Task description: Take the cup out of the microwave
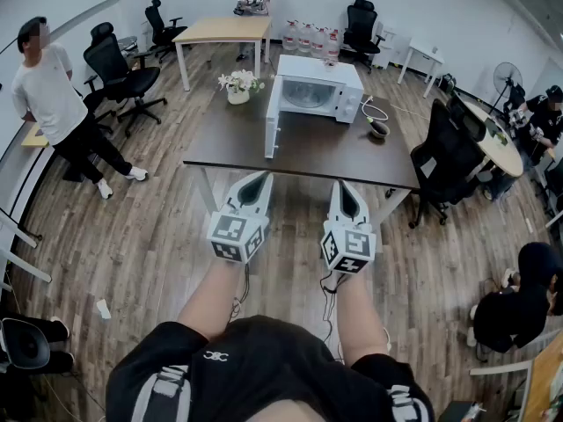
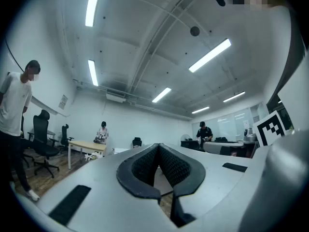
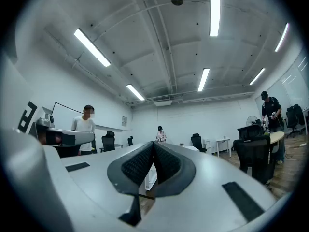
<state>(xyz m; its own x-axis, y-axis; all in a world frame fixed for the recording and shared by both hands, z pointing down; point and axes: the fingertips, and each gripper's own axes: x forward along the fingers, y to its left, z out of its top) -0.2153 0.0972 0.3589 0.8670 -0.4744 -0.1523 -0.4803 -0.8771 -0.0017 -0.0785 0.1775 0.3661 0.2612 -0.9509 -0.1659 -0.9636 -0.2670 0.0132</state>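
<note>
A white microwave point(image 1: 318, 88) stands at the back of a dark table point(image 1: 308, 152), and its door point(image 1: 273, 130) hangs open toward me on the left side. Whether a cup sits inside its pale cavity cannot be made out from here. Both grippers are held side by side in front of the table's near edge, well short of the microwave. My left gripper point(image 1: 261, 176) has its jaws together with nothing between them, as the left gripper view point(image 2: 158, 145) also shows. My right gripper point(image 1: 343, 185) is likewise shut and empty, tips meeting point(image 3: 153, 144).
A pot of white flowers point(image 1: 238, 86) sits left of the microwave; a dark round object with a cable point(image 1: 379, 129) lies to its right. Black office chairs point(image 1: 444, 161) crowd the table's right end. A person point(image 1: 57, 104) stands at the left, another crouches at the right point(image 1: 519, 297).
</note>
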